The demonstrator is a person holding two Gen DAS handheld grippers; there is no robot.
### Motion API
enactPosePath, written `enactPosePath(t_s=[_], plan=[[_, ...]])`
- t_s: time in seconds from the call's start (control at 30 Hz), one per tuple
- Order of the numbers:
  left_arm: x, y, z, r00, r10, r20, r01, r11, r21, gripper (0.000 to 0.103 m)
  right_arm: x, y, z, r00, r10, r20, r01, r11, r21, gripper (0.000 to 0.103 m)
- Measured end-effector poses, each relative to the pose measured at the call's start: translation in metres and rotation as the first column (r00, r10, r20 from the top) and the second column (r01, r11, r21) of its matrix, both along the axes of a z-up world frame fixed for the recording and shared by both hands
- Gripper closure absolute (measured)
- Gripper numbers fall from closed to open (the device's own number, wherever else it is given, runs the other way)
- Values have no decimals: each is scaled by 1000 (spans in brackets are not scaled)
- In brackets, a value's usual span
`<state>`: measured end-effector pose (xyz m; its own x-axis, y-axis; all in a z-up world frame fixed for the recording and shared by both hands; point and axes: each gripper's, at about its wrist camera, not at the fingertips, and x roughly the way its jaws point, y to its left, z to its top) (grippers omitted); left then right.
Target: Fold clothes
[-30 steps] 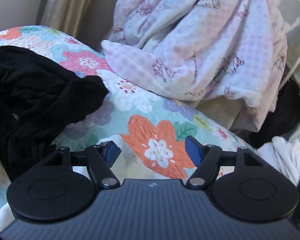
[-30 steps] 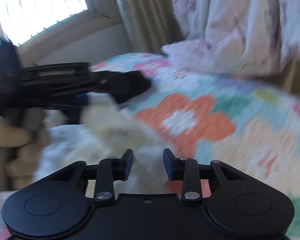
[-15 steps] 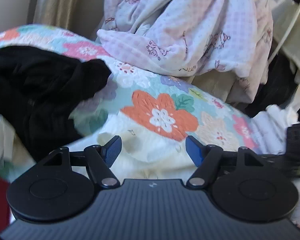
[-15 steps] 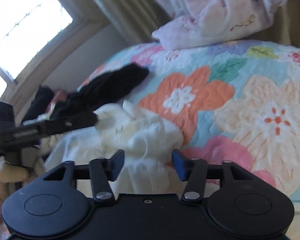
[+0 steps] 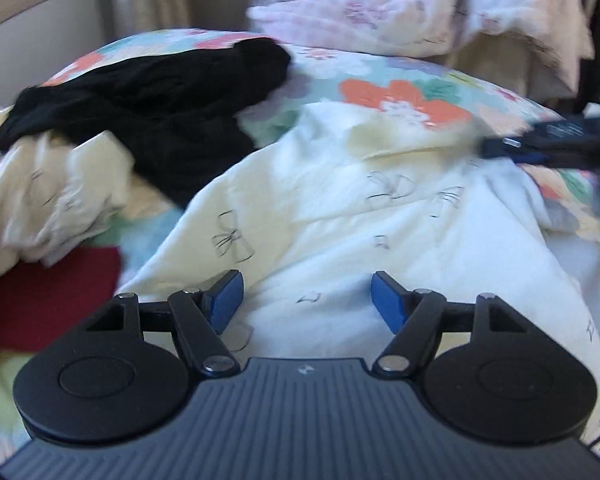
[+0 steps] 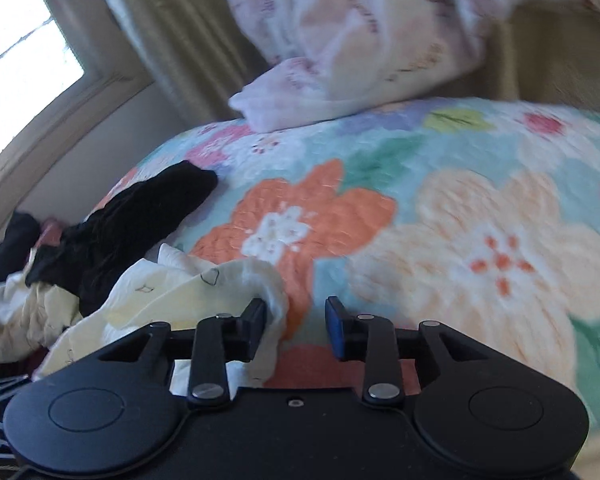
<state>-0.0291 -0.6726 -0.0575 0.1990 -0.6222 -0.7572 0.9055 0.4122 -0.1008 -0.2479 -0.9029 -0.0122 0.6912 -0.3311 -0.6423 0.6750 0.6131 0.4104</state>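
My right gripper [image 6: 296, 326]: jaws closing, only the edge of the cream garment [image 5: 380, 240] between them, pads not yet pressing. Left gripper [image 5: 306, 300]: jaws wide, empty, above the garment, which lies rumpled on the bed [image 6: 480, 208]. Risk: thin bite slips out. Black garment [image 5: 160, 96] beside it could snag and drag along.

Readable text: we find none in either view.
Left gripper [image 5: 307, 301] housing: we see one small pale emblem at the top edge, too small to read.
Cream garment [image 5: 380, 232]: we see drawn bow outlines only, no letters.
Floral quilt [image 6: 460, 208]: we see flowers, no writing.
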Motion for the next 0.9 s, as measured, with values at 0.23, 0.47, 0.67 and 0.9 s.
enactPosePath(t_s=[0.23,0.47,0.67,0.9], plan=[[-13,20,14,999,48,7,-48,999,22,33,-93,83,29,989,-129,70,123,988,91,54],[-39,54,40,996,-72,54,75,996,-46,33,-135,199,40,991,-65,114,70,997,-37,42],[-70,108,91,884,-354,304,347,934,79,33,-164,236,53,992,-77,99,85,992,-89,42],[-37,137,149,903,-422,83,409,901,144,33,-204,267,75,976,-186,114,195,978,-70,42]])
